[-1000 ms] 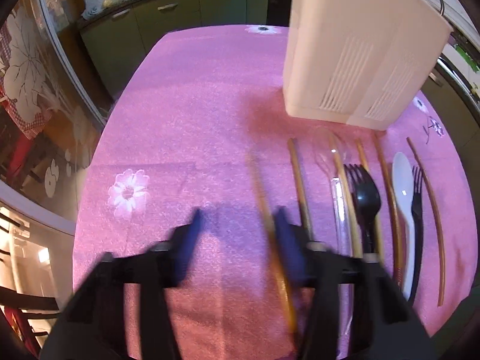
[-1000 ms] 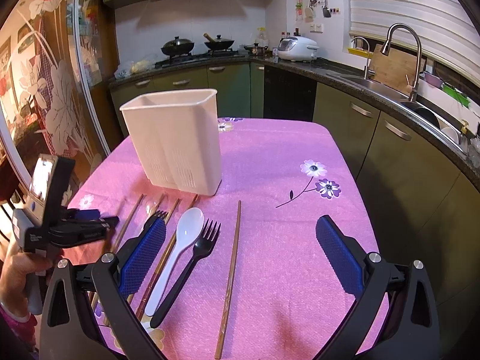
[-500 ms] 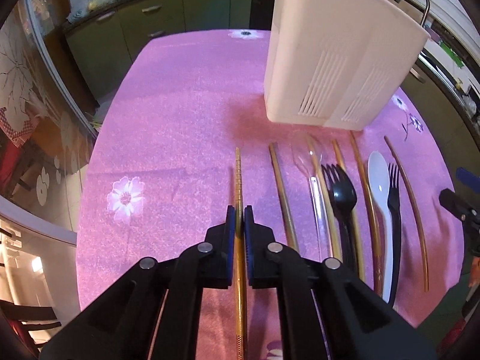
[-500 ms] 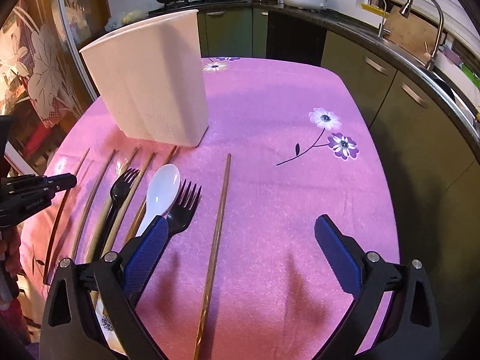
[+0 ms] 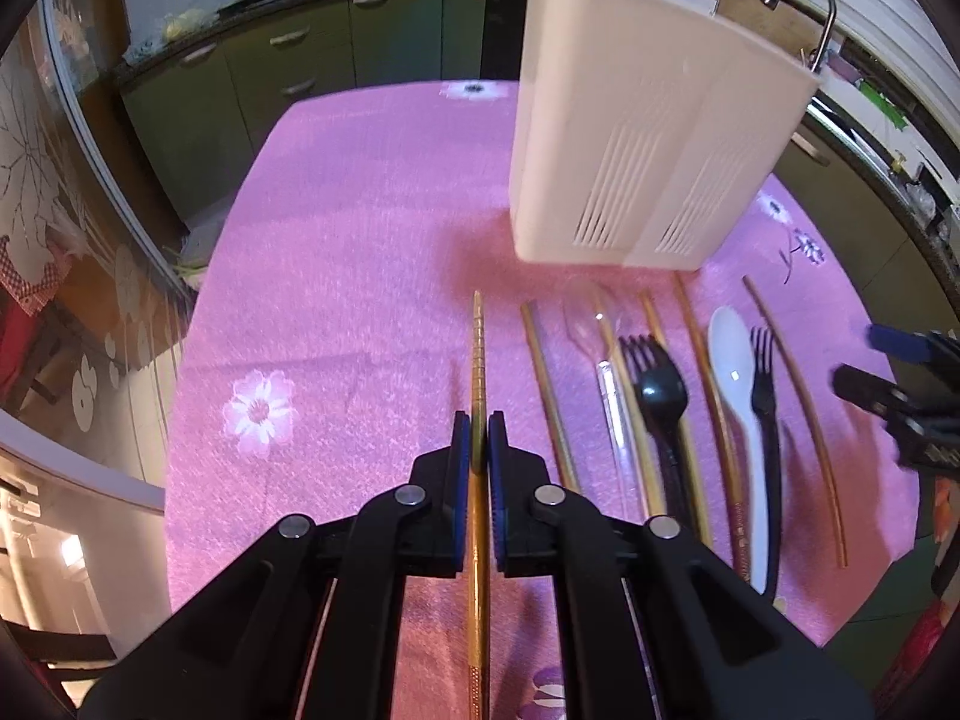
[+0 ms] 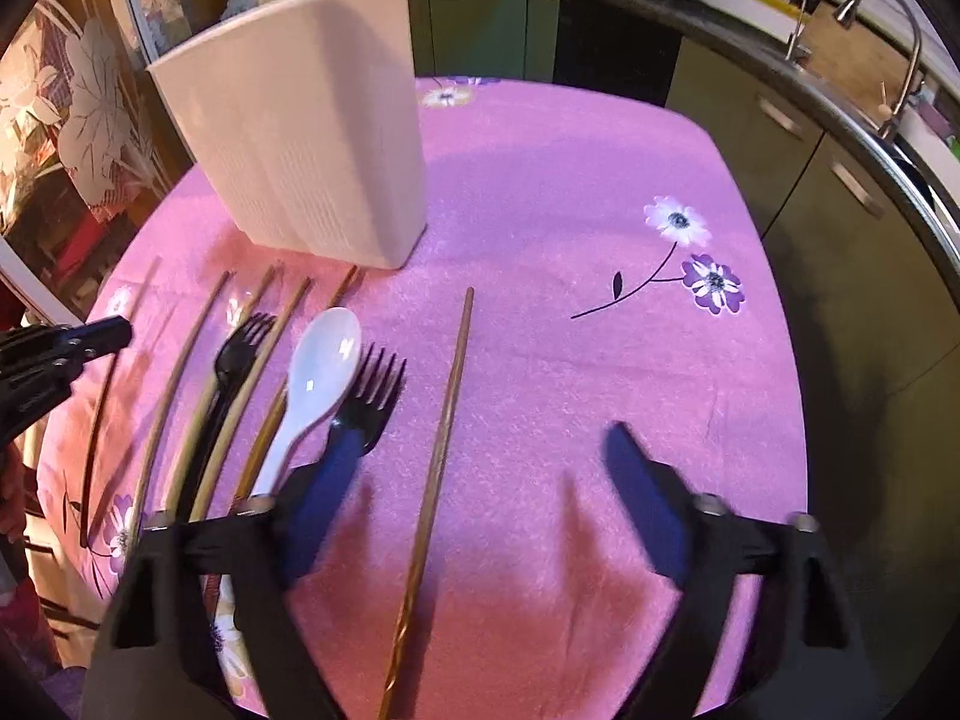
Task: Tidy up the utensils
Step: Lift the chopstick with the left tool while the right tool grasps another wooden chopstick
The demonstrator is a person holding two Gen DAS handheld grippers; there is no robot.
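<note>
Left gripper (image 5: 478, 441) clamps a chopstick (image 5: 477, 354) pointing toward 12 o'clock; right gripper (image 6: 480, 480), fingers spread, straddles another chopstick (image 6: 441, 450).

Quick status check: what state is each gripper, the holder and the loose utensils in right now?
Left gripper: shut on a chopstick.
Right gripper: open, holding nothing.
Utensil holder: upright on the table.
White spoon: flat on the table.
Black forks: flat on the table.
</note>
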